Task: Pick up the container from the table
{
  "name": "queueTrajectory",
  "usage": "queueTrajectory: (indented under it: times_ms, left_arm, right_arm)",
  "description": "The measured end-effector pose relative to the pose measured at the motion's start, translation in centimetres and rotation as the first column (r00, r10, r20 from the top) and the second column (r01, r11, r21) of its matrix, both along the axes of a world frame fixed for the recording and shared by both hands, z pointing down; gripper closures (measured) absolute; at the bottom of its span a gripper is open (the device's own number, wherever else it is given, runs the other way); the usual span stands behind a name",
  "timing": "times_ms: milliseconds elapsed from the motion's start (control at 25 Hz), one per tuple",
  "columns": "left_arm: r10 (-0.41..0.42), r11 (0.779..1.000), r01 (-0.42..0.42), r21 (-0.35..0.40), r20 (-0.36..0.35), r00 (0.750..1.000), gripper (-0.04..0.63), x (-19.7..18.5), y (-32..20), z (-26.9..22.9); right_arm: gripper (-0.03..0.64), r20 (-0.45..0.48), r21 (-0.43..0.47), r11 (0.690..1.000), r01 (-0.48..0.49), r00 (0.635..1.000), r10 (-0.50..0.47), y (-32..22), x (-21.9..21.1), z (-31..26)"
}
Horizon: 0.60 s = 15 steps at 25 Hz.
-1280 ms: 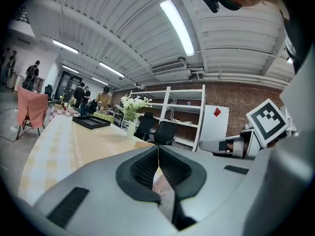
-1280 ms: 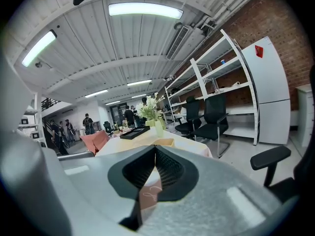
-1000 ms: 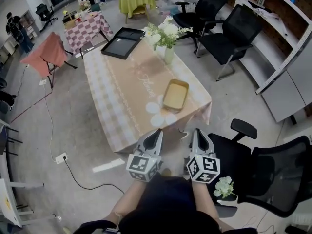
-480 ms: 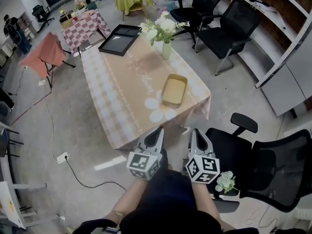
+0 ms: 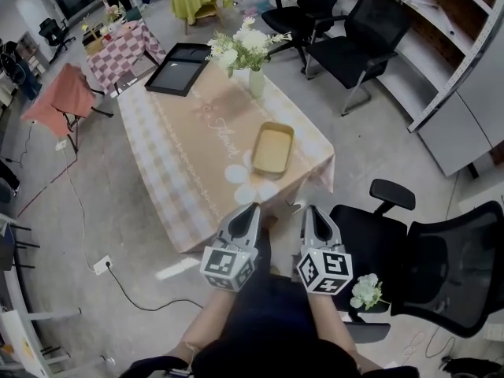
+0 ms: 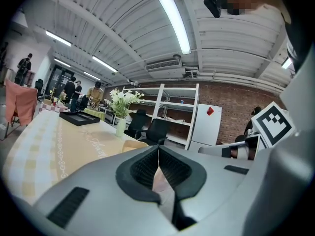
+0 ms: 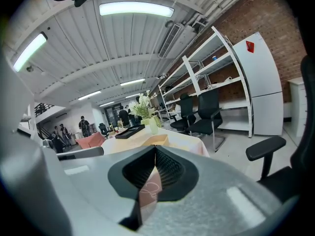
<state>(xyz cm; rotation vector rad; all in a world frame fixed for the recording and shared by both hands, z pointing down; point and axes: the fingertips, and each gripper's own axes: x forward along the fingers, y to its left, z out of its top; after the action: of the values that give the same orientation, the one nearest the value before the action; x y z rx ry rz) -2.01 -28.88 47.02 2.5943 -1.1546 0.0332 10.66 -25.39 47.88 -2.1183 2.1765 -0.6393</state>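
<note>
Container (image 5: 272,149), a shallow yellow rectangular tray, is sitting empty on the right part of the table (image 5: 189,156), near the edge closest to you and well apart from both grippers.

Nearest to you, your forearms are reaching forward from your body, side by side. You are holding the left gripper (image 5: 253,209) and the right gripper (image 5: 309,209) close together and parallel, their marker cubes facing up and their tips pointing towards the table, almost level with a slight dip. Both are hovering over the floor just short of the table's near edge. Each gripper's jaws are pressing together with nothing between them, as the left gripper view (image 6: 158,149) and the right gripper view (image 7: 155,149) show.

To your right, a black office chair (image 5: 441,266) is standing beside you with a small bunch of white flowers (image 5: 366,290) lying on its seat.

Beyond the container, a vase of white flowers (image 5: 256,81) is standing upright on the beige tablecloth, and a black tray (image 5: 179,57) is lying at the far corner. Past the table, two more black chairs (image 5: 358,46) are standing by the shelving.
</note>
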Motion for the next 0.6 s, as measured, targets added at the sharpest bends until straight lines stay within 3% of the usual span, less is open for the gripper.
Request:
queueTrajectory:
  times_ms: [600]
  left_arm:
    - [-0.058,0.998,0.058,-0.031,0.020,0.998,0.583,-1.2,-7.5,1.0]
  right_arm:
    - [0.612,0.042,-0.051,0.999,-0.017,0.999,0.019,-7.4,0.6,1.6]
